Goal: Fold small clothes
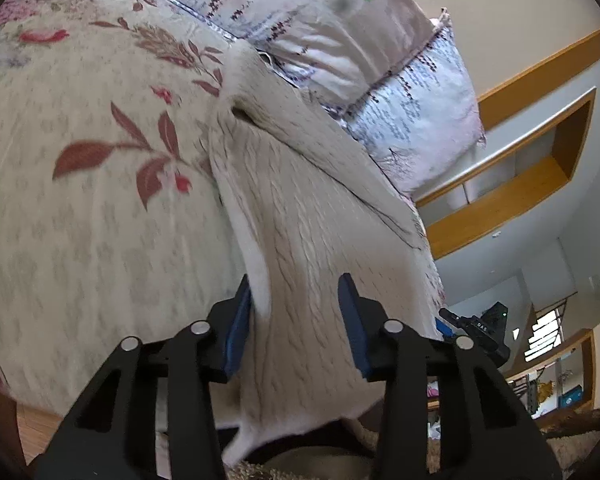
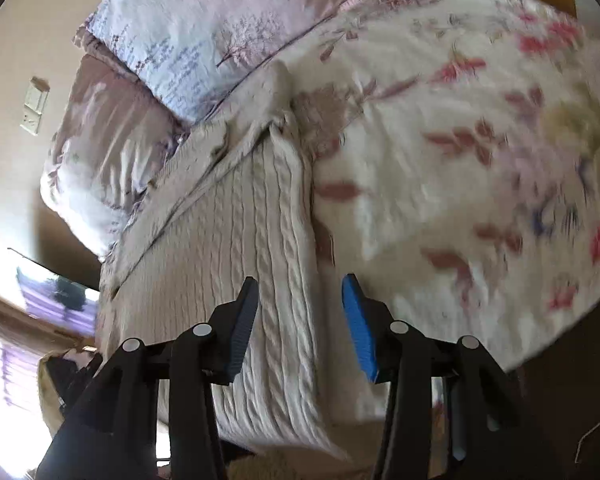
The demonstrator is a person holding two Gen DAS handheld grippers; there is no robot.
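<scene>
In the left wrist view, the left gripper (image 1: 300, 312) hangs over the near hem of a cream cable-knit sweater (image 1: 300, 208) spread on a bed covered by a cream floral bedspread with red leaves (image 1: 80, 160). Its jaws stand partly open, with a raised fold of the knit rising between the blue pads; the left pad seems to brush that fold, but I cannot tell that anything is pinched. To the right, pale lilac printed pillows (image 1: 340, 40) lie past the sweater's far end.

In the right wrist view, the right gripper (image 2: 300, 316) also stands partly open and holds nothing, straddling the sweater's right-hand edge, cable ribs beneath it and bedspread to its right. The sweater's long axis runs straight away from both jaws toward the pillows. Both hands look about equally near the hem, so a two-corner pinch seems likeliest.
</scene>
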